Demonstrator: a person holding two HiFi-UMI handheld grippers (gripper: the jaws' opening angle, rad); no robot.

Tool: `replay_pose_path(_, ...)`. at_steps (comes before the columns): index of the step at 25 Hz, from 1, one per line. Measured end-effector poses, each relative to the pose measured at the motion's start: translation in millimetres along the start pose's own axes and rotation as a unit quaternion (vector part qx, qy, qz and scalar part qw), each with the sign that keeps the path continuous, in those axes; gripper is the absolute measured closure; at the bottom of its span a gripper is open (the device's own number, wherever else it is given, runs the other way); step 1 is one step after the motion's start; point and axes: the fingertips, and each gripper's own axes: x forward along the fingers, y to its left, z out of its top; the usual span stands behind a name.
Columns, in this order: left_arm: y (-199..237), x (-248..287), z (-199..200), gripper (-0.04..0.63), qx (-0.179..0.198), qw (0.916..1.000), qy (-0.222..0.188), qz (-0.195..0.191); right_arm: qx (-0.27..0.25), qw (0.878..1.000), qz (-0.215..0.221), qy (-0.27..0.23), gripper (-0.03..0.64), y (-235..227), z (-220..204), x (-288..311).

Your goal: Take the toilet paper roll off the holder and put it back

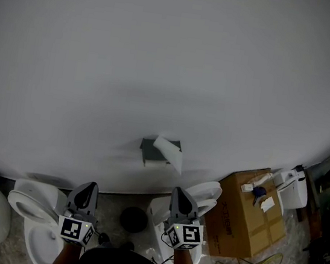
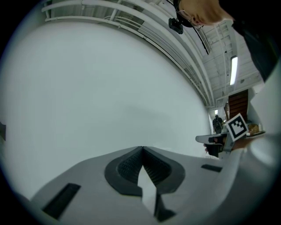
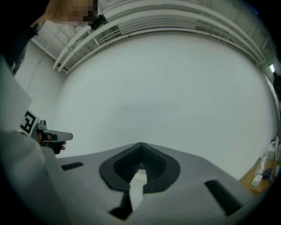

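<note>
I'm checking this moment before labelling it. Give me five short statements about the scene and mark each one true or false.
1. The left gripper has its jaws together. True.
2. The right gripper holds the toilet paper. False: its jaws are together, and the paper hangs at the holder, apart from the gripper.
3. The holder is fixed to the white wall. True.
4. In the head view the cardboard box stands to the left of both grippers. False: it stands to their right, on the floor.
5. A white toilet stands on the floor near the left gripper. True.
</note>
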Motion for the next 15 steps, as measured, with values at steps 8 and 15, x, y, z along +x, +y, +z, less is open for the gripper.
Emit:
replay_pose_path(8,-4.1,-2.4,3.6,0.592,0.001,1.0000,-0.002,-0.006,-0.038,0.999,-0.021,-0.033,0.615,16.0,16.3,-23.5)
replay_pose_path(15,-6.7,0.9,3.1,0.592,0.005,0.9999,0.000,-0.010,-0.026,0.998,-0.041,-0.048,0.615,6.4,22.5,-30.4)
